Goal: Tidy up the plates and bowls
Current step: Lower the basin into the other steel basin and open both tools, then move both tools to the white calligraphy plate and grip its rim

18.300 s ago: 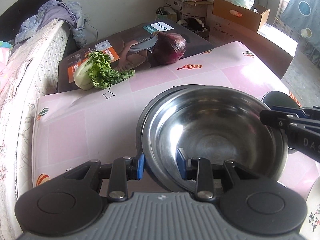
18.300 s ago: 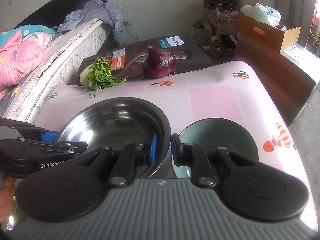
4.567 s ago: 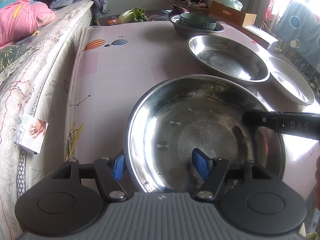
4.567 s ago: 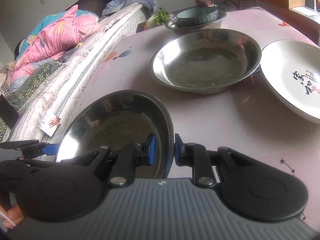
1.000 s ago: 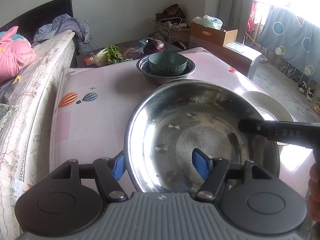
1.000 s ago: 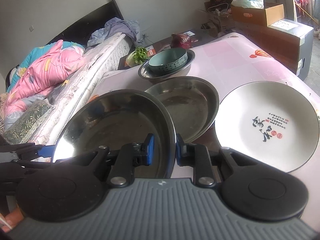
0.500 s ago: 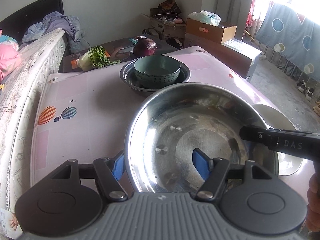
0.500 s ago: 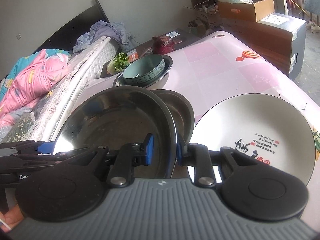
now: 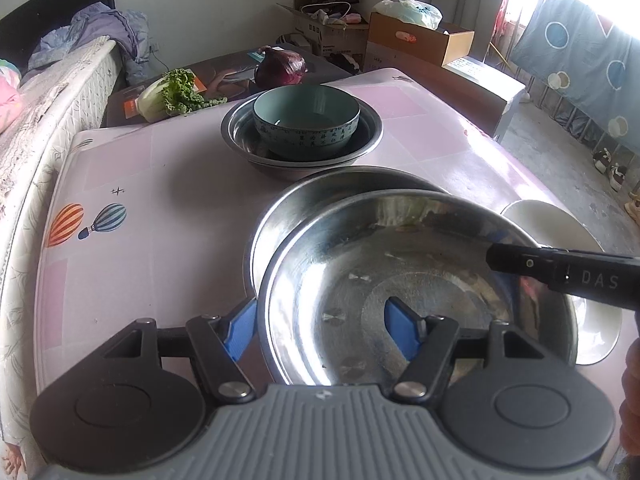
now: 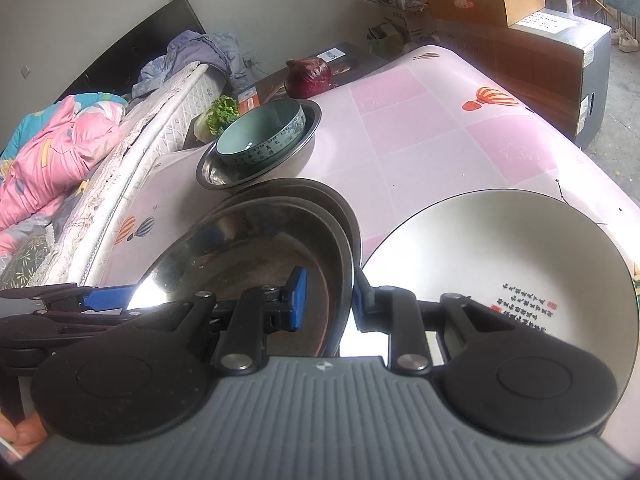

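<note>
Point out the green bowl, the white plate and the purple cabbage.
green bowl [image 9: 308,138], left wrist view, outer wall.
white plate [image 10: 492,248], right wrist view, bare inside.
purple cabbage [image 10: 309,73], right wrist view, front face.

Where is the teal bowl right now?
In both views the teal bowl sits inside a steel basin at the table's far end, just before the red cabbage and leafy greens.

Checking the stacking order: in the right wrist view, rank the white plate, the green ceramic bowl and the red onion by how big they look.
1. White plate, largest by far, though it also lies nearest the camera.
2. Green ceramic bowl, nested in a steel bowl.
3. Red onion, smallest and farthest, so its real size is unsure.
</note>
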